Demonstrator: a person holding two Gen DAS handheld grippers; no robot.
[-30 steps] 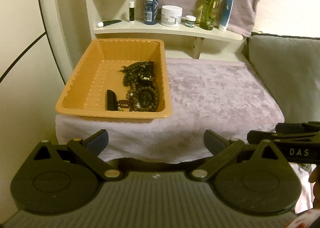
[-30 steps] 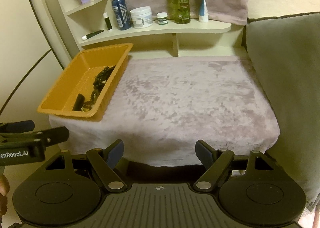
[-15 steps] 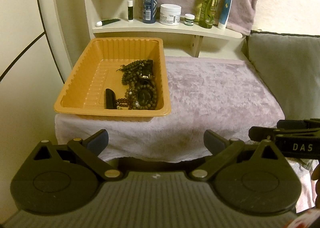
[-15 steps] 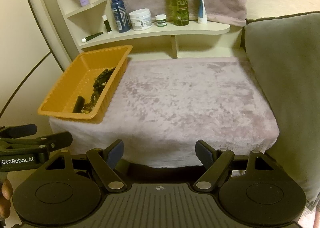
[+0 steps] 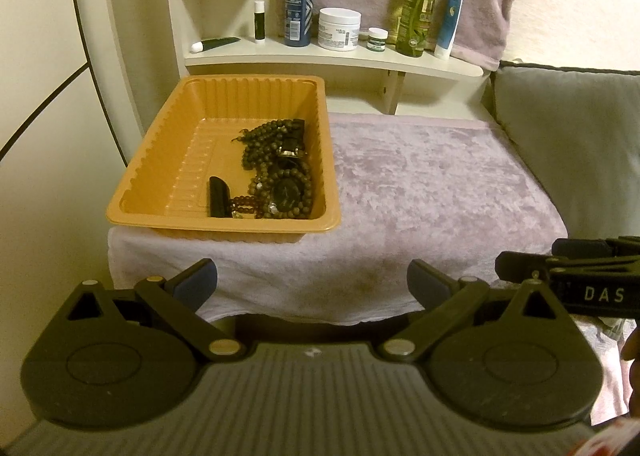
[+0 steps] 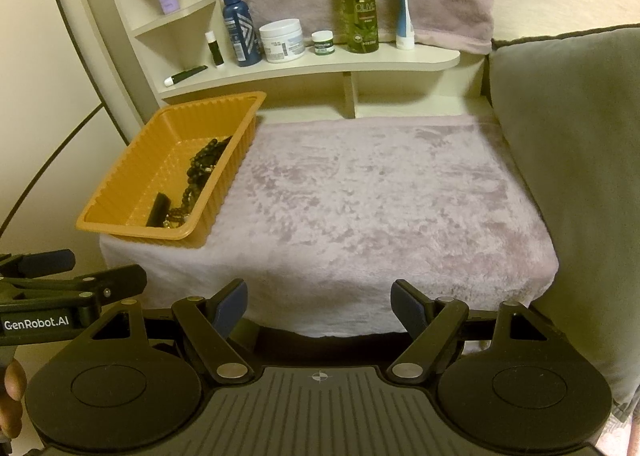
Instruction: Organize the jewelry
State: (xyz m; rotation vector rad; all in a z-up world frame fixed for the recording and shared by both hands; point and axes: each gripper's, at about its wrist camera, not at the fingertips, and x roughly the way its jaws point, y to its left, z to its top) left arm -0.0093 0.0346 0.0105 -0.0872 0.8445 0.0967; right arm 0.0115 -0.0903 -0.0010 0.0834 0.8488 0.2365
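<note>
left wrist view: both tongs [image 5: 312,282] [image 6: 319,298] spread, empty, short of beaded jewelry [image 5: 280,175] in orange tray [image 5: 160,211]

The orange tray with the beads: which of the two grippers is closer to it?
Left. The left gripper sits open almost straight in front of the orange tray, short of the table edge. The right gripper, also open, is off to the tray's right.

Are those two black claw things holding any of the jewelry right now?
No. The left gripper and right gripper are both open and empty; the dark bead strings lie in the orange ribbed plastic tray.
</note>
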